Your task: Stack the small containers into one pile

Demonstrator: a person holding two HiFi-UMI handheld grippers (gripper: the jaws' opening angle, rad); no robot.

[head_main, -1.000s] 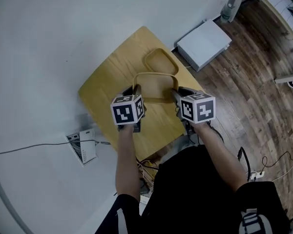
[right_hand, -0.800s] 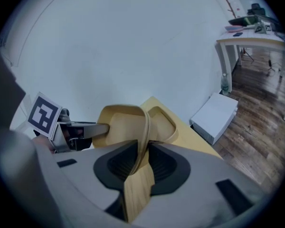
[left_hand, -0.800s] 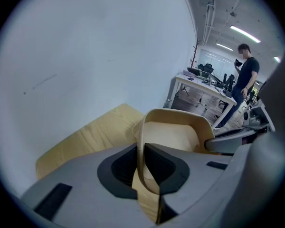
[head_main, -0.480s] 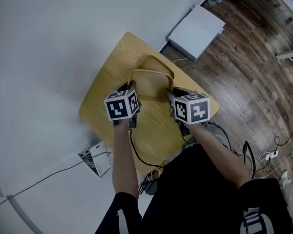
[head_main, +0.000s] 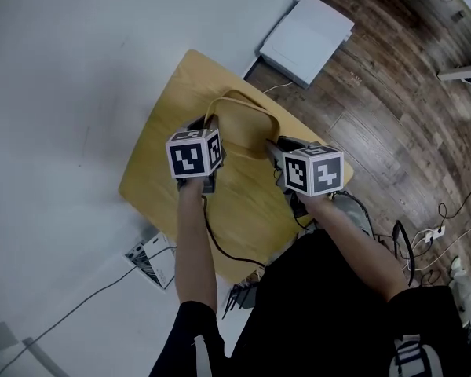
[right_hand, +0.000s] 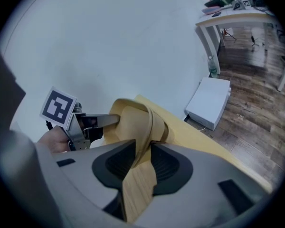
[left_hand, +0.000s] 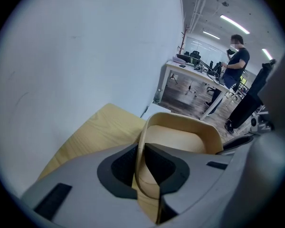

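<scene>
At far corner of wooden table (head_main: 161, 175), beside white wall: tan container (head_main: 243, 132) sits in second tan container (head_main: 251, 99). Left gripper (left_hand: 141, 167) clamped on upper one's left wall. Right gripper (right_hand: 143, 160) jaws just been opening, right wall loose between them. White box (head_main: 306, 38) on floor beyond. Gripper cubes bear black square markers.

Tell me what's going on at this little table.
A person is stacking shallow wooden containers with a handheld gripper in each hand. The left gripper is clamped on the left wall of the upper container, which appears to sit in the second container on the table. The right gripper has the opposite wall between its jaws, which have just been opening, so it looks like it is letting go.
</scene>
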